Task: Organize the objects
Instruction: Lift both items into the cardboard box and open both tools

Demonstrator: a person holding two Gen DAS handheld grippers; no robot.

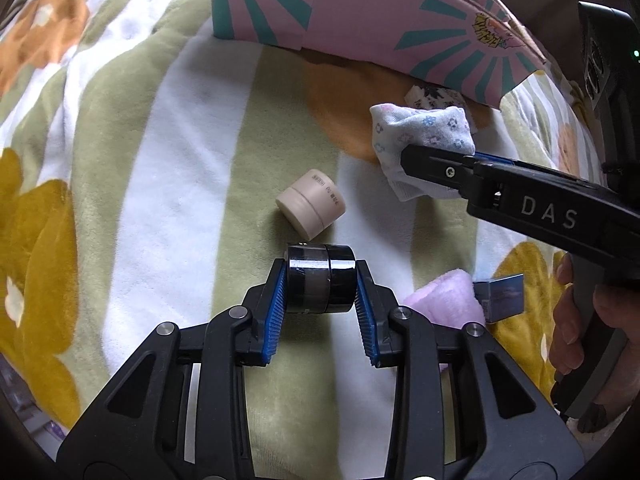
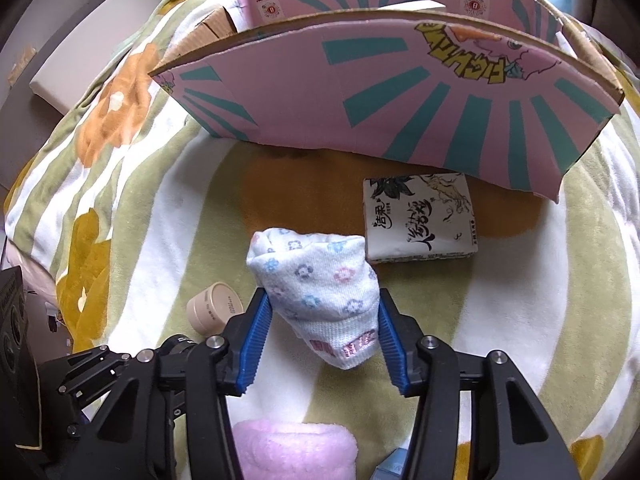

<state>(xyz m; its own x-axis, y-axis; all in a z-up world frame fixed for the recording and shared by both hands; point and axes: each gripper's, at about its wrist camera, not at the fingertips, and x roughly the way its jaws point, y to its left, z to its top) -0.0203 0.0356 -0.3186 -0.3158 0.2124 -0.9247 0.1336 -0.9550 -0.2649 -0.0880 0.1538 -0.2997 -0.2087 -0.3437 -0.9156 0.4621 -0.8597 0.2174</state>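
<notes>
My left gripper (image 1: 321,285) is shut on a black round jar (image 1: 320,280), held just above the blanket. A beige round jar (image 1: 310,209) lies on its side just beyond it; it also shows in the right wrist view (image 2: 214,311). My right gripper (image 2: 322,312) is shut on a rolled white sock with small flowers (image 2: 320,280); in the left wrist view the sock (image 1: 420,140) sticks out of the right gripper (image 1: 424,160). A pink and teal cardboard box (image 2: 380,112) stands open behind, also in the left wrist view (image 1: 360,12).
A white tissue pack with black writing (image 2: 418,220) lies before the box. A pink fluffy roll (image 2: 296,452) lies near the grippers, also in the left wrist view (image 1: 444,300), next to a small blue box (image 1: 504,298). Everything rests on a striped flowered blanket (image 1: 160,200).
</notes>
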